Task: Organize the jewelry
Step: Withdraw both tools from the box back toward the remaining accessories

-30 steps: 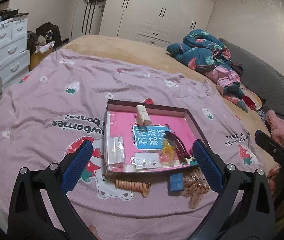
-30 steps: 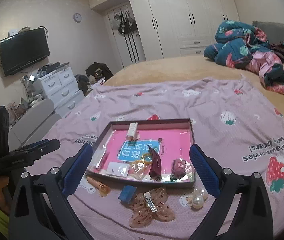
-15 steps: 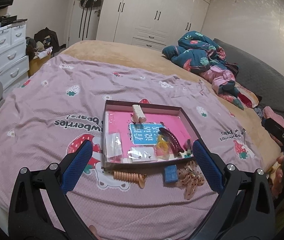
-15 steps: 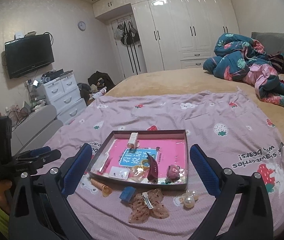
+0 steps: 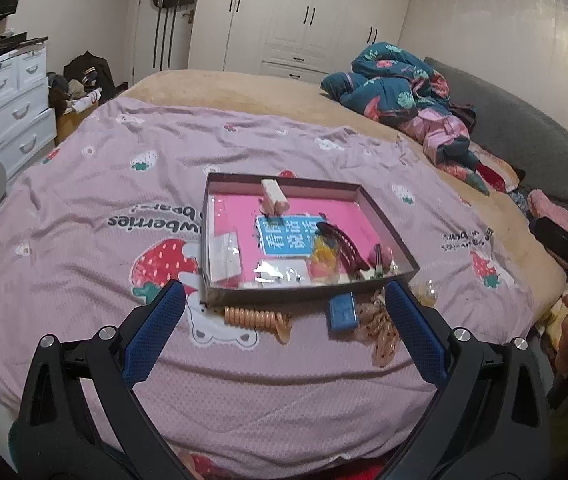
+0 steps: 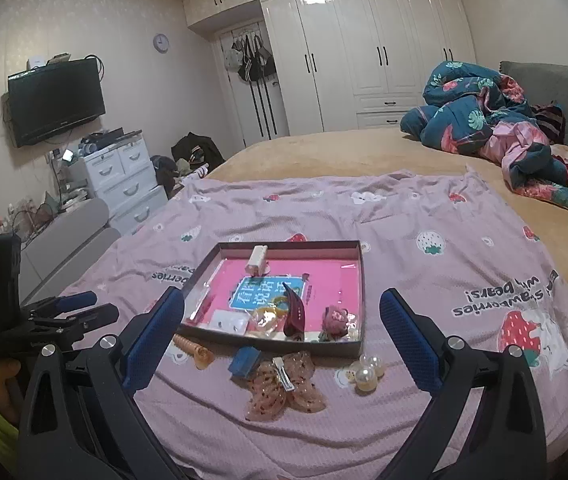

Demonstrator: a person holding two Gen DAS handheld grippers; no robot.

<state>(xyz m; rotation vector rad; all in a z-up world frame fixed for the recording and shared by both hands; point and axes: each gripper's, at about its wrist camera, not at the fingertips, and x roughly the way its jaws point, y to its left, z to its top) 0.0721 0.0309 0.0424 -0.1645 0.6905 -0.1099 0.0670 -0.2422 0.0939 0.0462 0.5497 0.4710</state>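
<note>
Both the left gripper [image 5: 284, 322] and the right gripper [image 6: 282, 332] hang wide apart holding nothing, the flat dark box with a pink floor [image 6: 358, 276] on the bed already has some clips, but the orange coil hair tie [image 5: 258, 318], small blue box [image 6: 245, 361], brown dotted bow clip [image 6: 284, 386] and white pearl beads [image 6: 365, 372] lie outside by its near wall.

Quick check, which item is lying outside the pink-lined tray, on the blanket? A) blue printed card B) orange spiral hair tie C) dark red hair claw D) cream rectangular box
B: the orange spiral hair tie lies on the pink strawberry-print blanket just in front of the near wall of the shallow pink-lined tray, while the other three sit inside the tray.
</note>
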